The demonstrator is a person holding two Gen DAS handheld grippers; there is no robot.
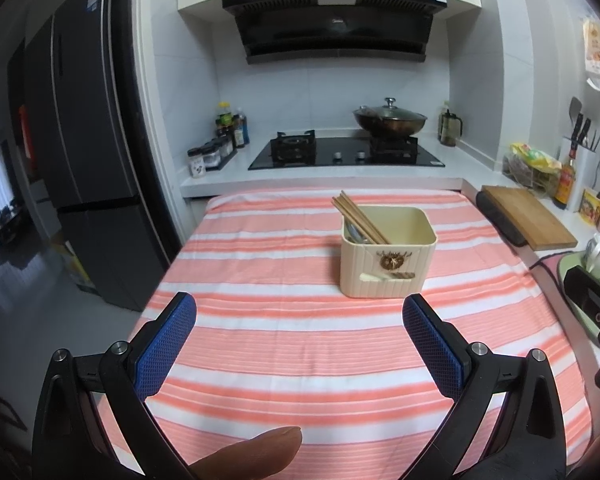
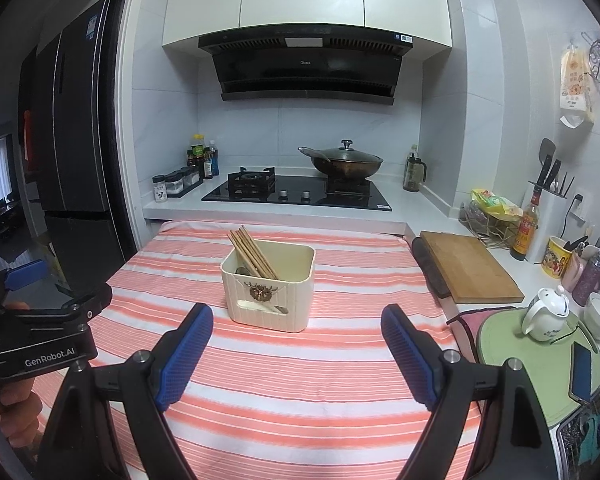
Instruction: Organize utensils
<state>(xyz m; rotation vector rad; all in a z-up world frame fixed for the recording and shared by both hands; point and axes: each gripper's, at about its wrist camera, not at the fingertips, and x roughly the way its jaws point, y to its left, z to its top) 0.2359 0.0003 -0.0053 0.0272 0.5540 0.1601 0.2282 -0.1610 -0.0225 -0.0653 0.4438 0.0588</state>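
Observation:
A cream utensil holder (image 1: 388, 258) stands on the pink-and-white striped cloth (image 1: 284, 344); it also shows in the right wrist view (image 2: 269, 286). Several wooden chopsticks (image 1: 358, 218) lean in its left side, with a metal utensil beside them (image 2: 242, 271). My left gripper (image 1: 299, 312) is open and empty, hovering above the cloth short of the holder. My right gripper (image 2: 297, 322) is open and empty, just short of the holder. The left gripper's body (image 2: 40, 340) shows at the left of the right wrist view.
A wooden cutting board (image 2: 470, 266) lies right of the cloth. A teapot (image 2: 546, 314) and a phone (image 2: 581, 370) sit on a green mat. A gas hob with a lidded wok (image 2: 342, 162) stands behind. A dark fridge (image 1: 88, 140) stands left.

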